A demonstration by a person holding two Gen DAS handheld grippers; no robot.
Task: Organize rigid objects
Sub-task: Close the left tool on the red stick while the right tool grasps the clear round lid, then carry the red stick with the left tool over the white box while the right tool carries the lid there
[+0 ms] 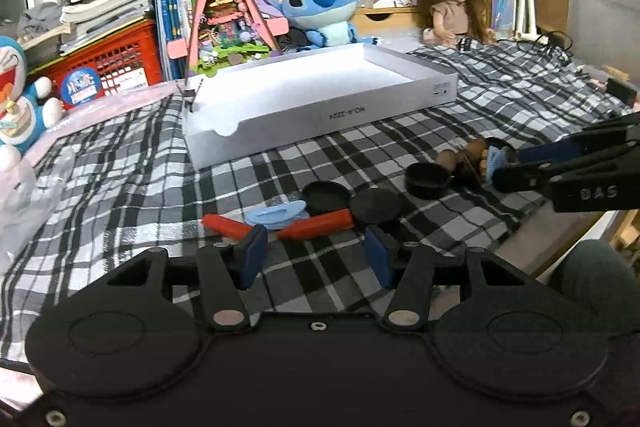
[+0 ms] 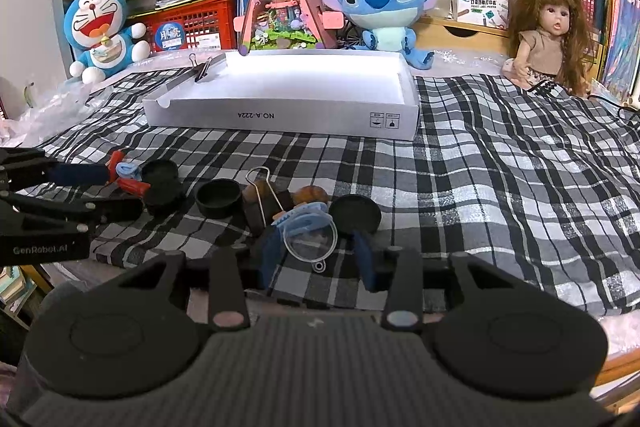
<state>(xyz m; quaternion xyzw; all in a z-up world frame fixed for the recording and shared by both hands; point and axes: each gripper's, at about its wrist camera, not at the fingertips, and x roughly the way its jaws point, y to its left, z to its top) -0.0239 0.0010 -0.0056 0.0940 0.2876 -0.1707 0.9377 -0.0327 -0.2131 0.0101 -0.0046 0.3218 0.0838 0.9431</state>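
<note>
where the left claw (image 1: 316, 255) hangs part open and empty, two red sticks (image 1: 316, 225) lie just ahead; right claw (image 2: 316, 259), part open, straddles one clear dish (image 2: 310, 237).

Small things before an open box on a cloth-covered tabletop

The white shallow cardboard box (image 2: 280, 115) lies behind round black lids (image 2: 218, 195) and red sticks (image 1: 316, 225) on the black-and-white checked cloth (image 2: 500, 187); plush toys, a long-haired doll (image 2: 548, 39) and books stand behind it.

Blue plush (image 2: 384, 7), long-haired doll (image 2: 548, 39), Doraemon toy (image 2: 100, 31), red crate (image 2: 192, 23), bookshelves behind
</note>
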